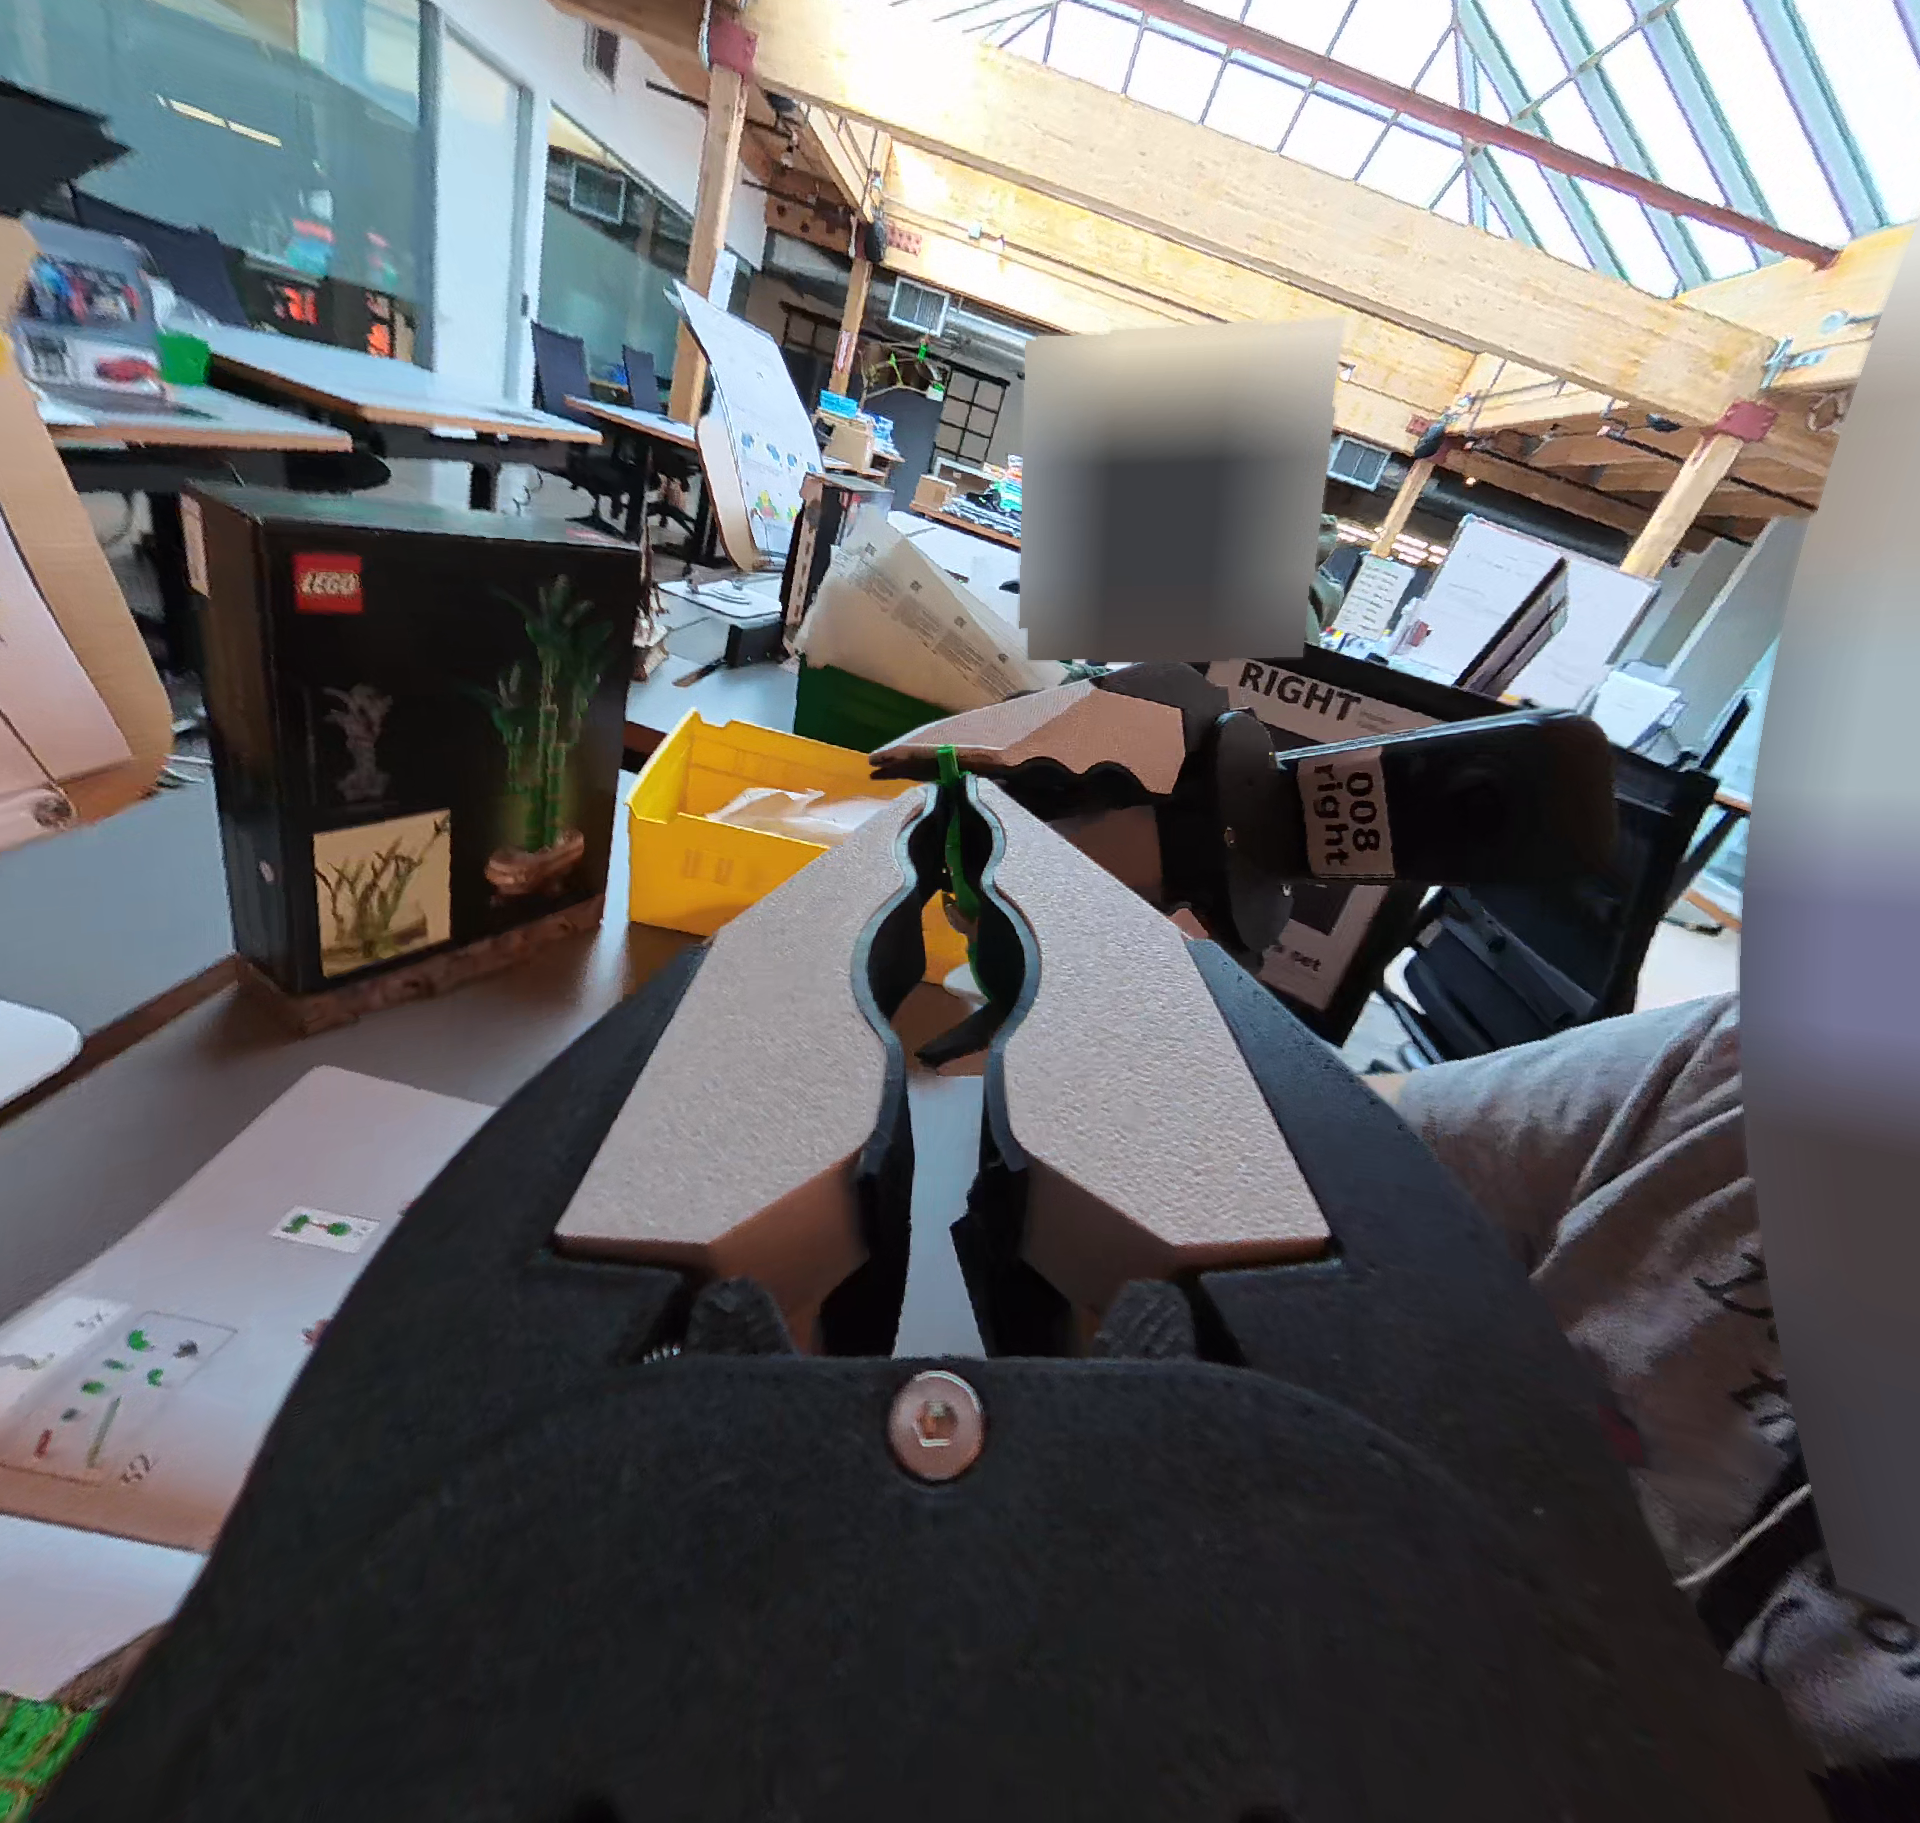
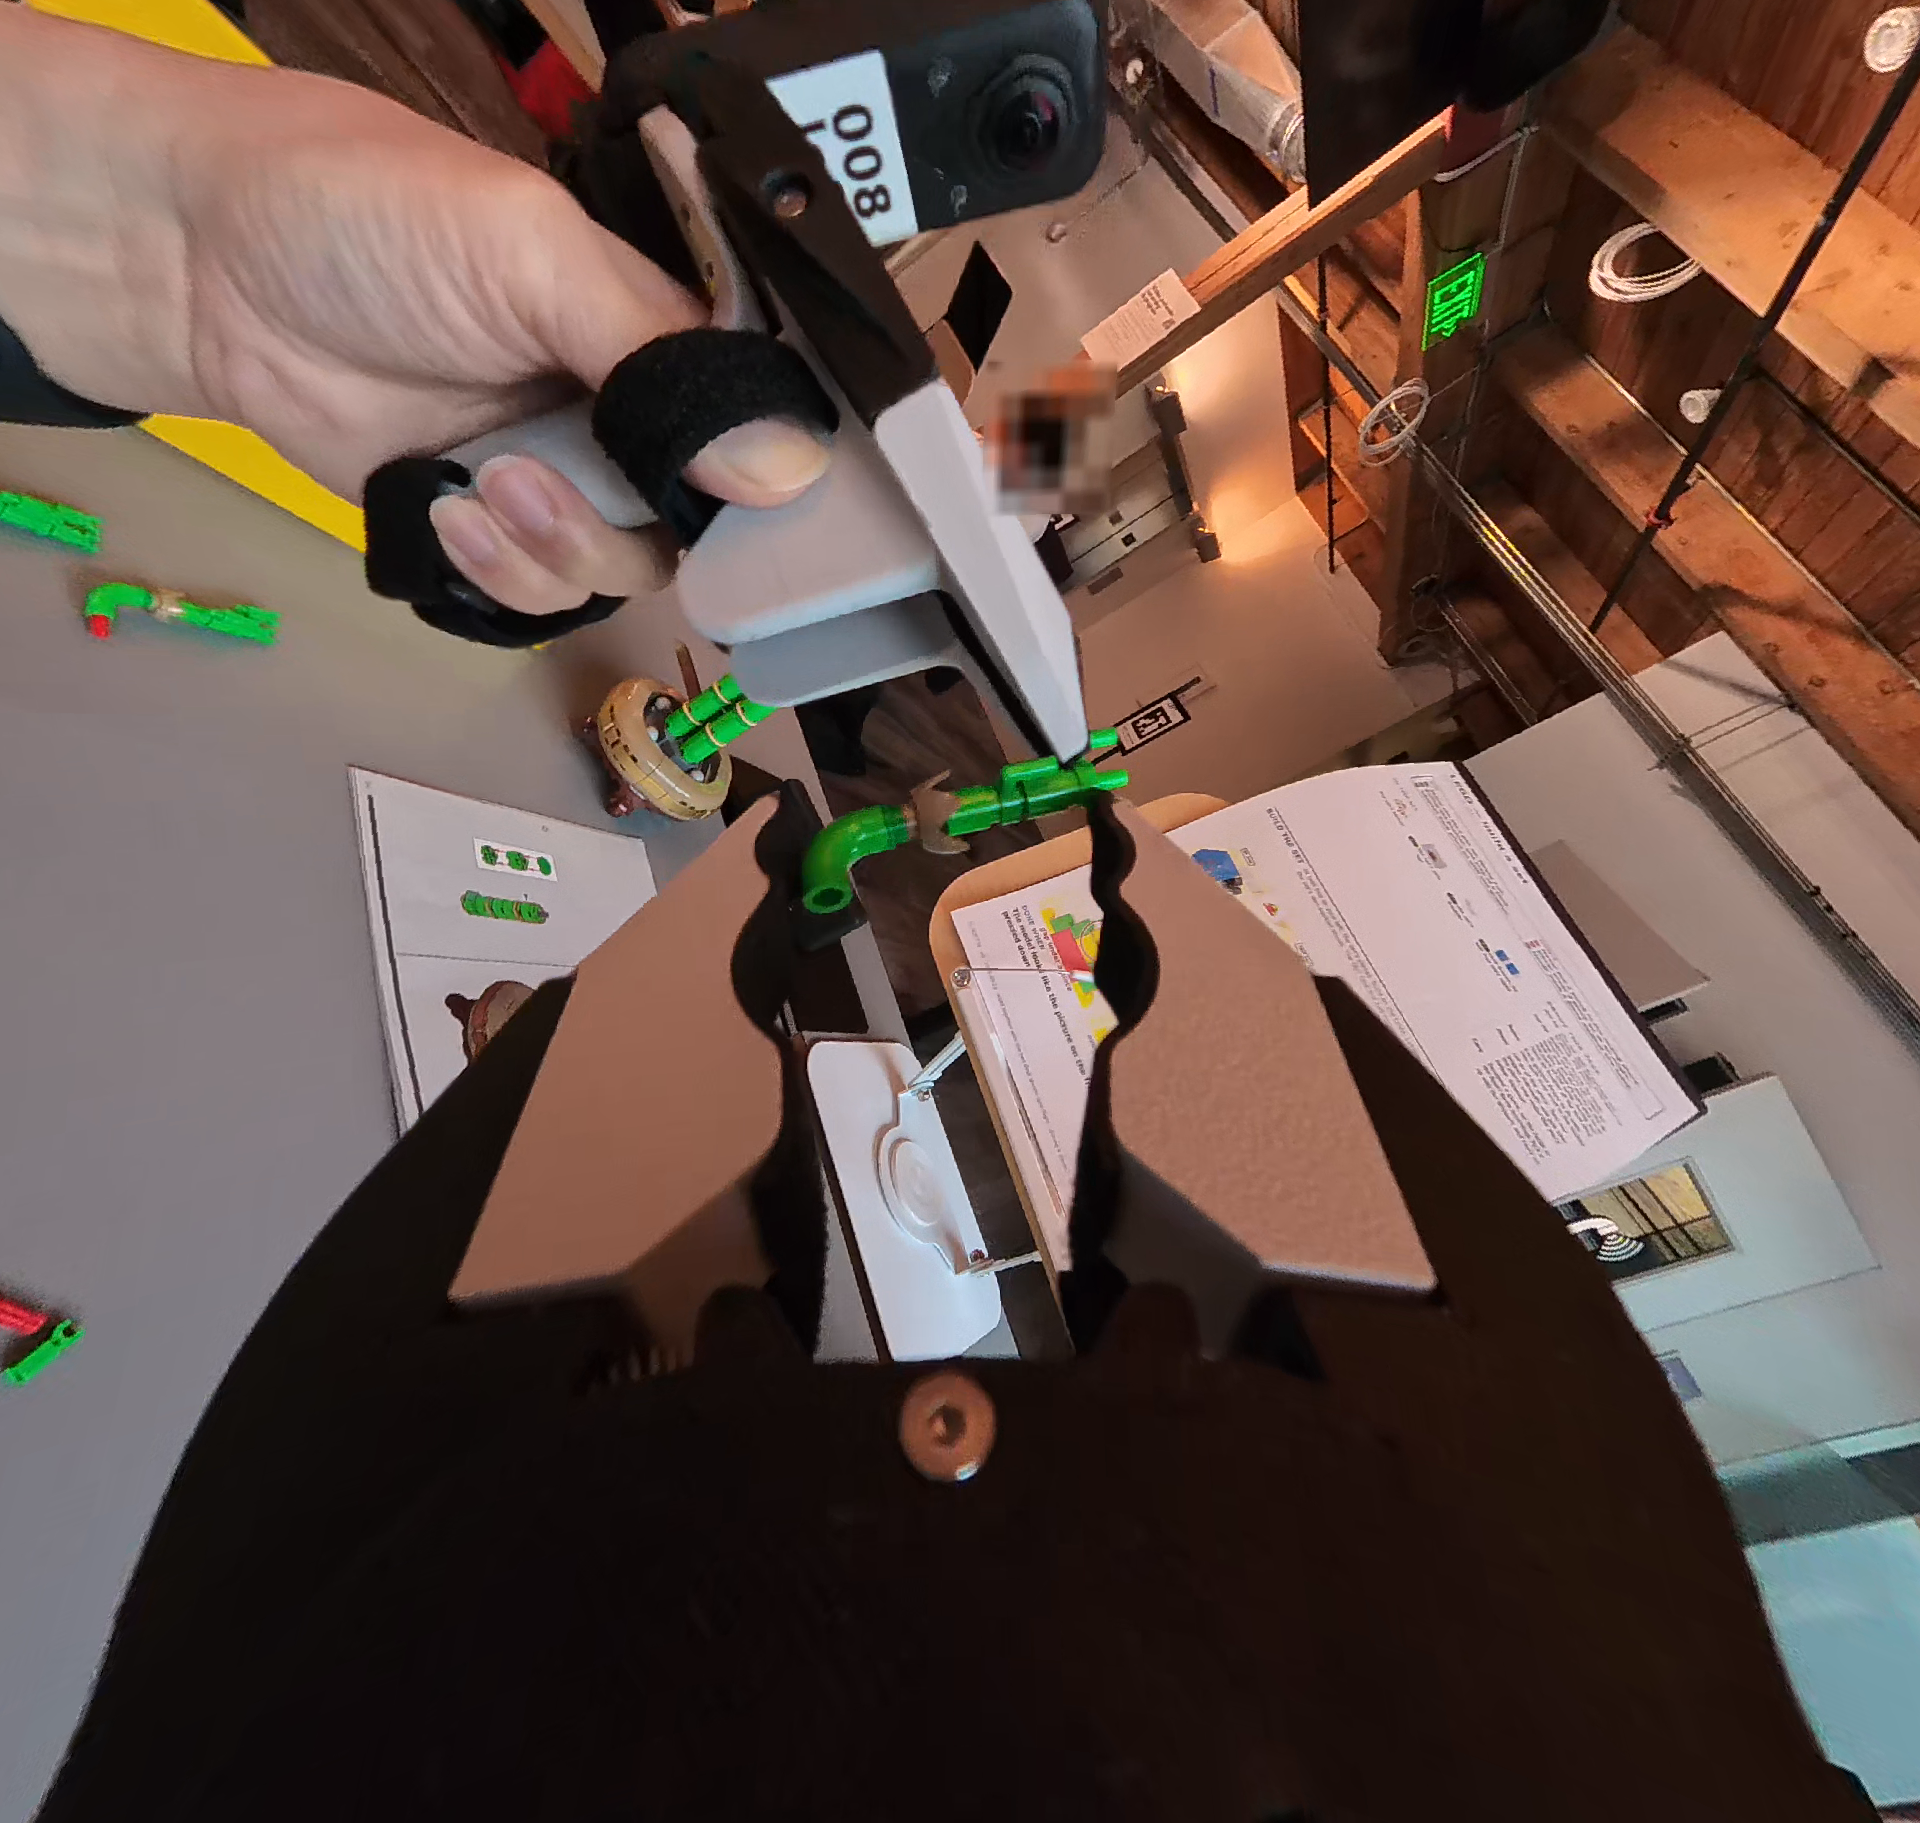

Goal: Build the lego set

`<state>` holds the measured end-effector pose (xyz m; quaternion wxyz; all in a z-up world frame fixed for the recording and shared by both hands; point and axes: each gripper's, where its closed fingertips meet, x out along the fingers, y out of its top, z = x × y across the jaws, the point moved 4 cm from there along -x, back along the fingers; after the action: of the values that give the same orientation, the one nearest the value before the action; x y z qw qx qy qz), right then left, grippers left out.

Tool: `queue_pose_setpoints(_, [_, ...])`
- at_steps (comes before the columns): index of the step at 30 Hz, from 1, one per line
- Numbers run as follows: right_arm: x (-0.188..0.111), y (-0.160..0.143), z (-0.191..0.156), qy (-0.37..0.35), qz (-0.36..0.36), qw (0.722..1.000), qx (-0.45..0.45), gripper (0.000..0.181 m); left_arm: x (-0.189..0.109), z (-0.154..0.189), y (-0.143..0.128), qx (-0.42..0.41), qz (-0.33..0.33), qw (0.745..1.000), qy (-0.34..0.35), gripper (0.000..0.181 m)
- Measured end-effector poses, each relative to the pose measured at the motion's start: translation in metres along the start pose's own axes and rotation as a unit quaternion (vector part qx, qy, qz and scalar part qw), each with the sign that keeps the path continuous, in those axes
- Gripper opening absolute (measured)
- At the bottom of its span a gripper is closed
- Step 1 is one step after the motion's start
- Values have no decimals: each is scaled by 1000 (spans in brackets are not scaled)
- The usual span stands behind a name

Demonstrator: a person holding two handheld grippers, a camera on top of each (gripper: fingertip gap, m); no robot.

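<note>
My left gripper [image 1: 948,799] is shut on a green lego stem piece [image 1: 954,838], held up in the air. In the right wrist view the left gripper [image 2: 1070,734] reaches in from the upper left and pinches the straight end of this stem [image 2: 1023,791], which has a tan leaf collar and a green elbow at its other end. My right gripper [image 2: 935,809] is open, its fingers on either side of the stem, the right fingertip close to the held end. In the left wrist view the right gripper [image 1: 883,760] comes in from the right, its tip at the stem's top.
A tan pot base with green stems [image 2: 665,750] stands on the grey table beside an open instruction booklet [image 2: 499,900]. Loose green sub-assemblies [image 2: 177,615] and small red and green pieces [image 2: 36,1342] lie to the left. A lego box [image 1: 416,734] and a yellow bin [image 1: 727,817] stand behind.
</note>
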<state>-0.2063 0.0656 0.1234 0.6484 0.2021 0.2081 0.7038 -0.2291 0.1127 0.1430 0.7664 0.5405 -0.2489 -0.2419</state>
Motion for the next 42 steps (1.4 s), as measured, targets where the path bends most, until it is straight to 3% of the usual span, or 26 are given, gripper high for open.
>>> queue_pose_setpoints(4, [1, 0, 2, -17, -6, 1000, -6, 63, 0, 7, 1, 9, -5, 1000, -6, 0])
queue_pose_setpoints(9, [-1, 5, -1, -14, 3, 1000, -27, 52, -4, 6, 3, 2, -5, 1000, -6, 0])
queue_pose_setpoints(22, [1, 3, -3, -15, -9, 999, -40, 53, -4, 4, 1, -14, -14, 1000, -7, 0])
queue_pose_setpoints(24, [1, 5, -2, -21, -4, 999, -39, 61, -4, 3, 0, -14, -18, 1000, -5, 0])
queue_pose_setpoints(31, [-1, 4, 3, -27, -12, 999, -28, 57, -4, 7, 3, -30, 3, 999, -34, 1])
queue_pose_setpoints(42, [-1, 3, -3, -2, -9, 999, -38, 53, -1, 3, -2, -30, -12, 999, -23, 1])
